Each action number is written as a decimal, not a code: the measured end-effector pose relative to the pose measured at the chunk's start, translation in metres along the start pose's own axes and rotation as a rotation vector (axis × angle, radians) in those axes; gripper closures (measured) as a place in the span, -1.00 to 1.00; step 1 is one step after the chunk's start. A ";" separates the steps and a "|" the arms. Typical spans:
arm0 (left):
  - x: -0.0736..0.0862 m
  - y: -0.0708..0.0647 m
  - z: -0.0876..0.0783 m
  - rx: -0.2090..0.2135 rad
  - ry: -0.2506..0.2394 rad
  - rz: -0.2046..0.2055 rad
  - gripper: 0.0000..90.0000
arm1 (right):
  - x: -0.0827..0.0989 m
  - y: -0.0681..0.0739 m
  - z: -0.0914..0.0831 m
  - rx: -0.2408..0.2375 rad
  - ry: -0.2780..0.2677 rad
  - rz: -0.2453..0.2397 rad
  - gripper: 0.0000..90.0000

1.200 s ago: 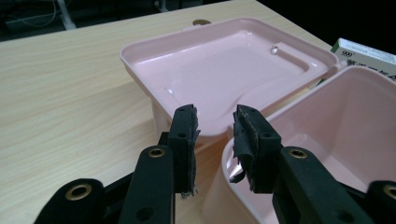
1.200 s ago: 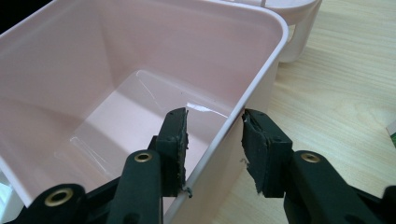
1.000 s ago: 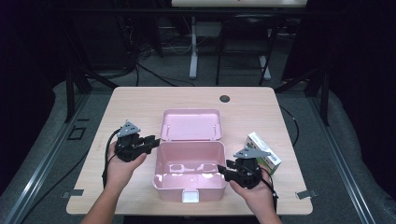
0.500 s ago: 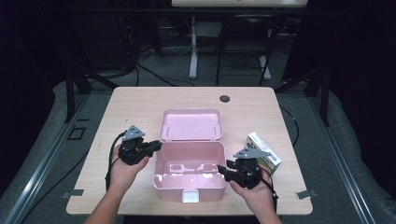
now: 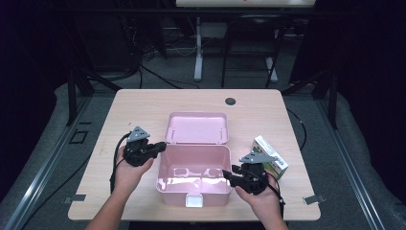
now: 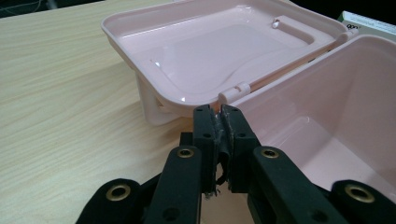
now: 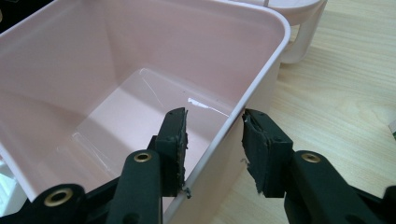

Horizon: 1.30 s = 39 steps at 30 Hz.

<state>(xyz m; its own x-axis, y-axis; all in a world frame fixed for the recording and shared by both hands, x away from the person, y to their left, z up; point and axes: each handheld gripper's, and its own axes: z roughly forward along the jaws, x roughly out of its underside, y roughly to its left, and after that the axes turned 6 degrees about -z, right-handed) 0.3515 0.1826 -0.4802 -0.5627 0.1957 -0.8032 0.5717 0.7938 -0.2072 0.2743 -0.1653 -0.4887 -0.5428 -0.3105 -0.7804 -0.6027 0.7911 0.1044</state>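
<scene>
On the middle of the light wooden desk (image 5: 143, 110) stands a pink plastic box (image 5: 194, 184), its hinged lid (image 5: 196, 128) folded back flat behind it, inside facing up. The left gripper (image 5: 160, 145) sits at the box's left rear corner near the hinge; its jaws have just been closing and now stand almost together, pinched on the thin rim of the box wall. The right gripper (image 5: 227, 175) is at the box's right wall: its jaws straddle that wall, one inside and one outside, with the inner pad at the rim and a visible gap between the outer pad and the wall, so the wall is not clamped. A white-and-green carton (image 5: 271, 155) lies on the desk just behind the right gripper, near the right edge. A round dark grommet (image 5: 230, 101) sits at the far edge. Bare desk surface lies open left of the box and beyond the lid. Around the desk are grey floor, black cables and dark frame legs.
</scene>
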 end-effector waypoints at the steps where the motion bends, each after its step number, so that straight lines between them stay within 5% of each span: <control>1: 0.000 0.000 0.000 0.001 0.000 0.002 0.90 | 0.000 0.000 0.000 0.001 0.000 0.001 0.33; 11: 0.003 0.000 -0.002 0.012 -0.008 -0.008 0.83 | -0.001 -0.001 -0.002 -0.007 -0.005 0.000 0.34; 20: 0.005 -0.001 -0.014 0.031 -0.026 -0.025 0.54 | -0.012 -0.002 -0.026 -0.014 -0.088 -0.002 0.32; 29: 0.007 -0.003 -0.018 0.049 -0.011 -0.044 0.23 | -0.011 -0.014 -0.034 -0.001 -0.108 0.020 0.30; 39: 0.003 0.003 -0.034 0.045 -0.054 -0.075 0.08 | -0.014 -0.021 -0.037 -0.002 -0.131 0.039 0.28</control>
<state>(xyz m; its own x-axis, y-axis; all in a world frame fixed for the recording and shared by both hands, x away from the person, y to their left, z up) 0.3316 0.2052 -0.4645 -0.5728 0.1043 -0.8130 0.5562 0.7781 -0.2921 0.2736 -0.1970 -0.4571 -0.4848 -0.2084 -0.8494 -0.5838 0.8003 0.1368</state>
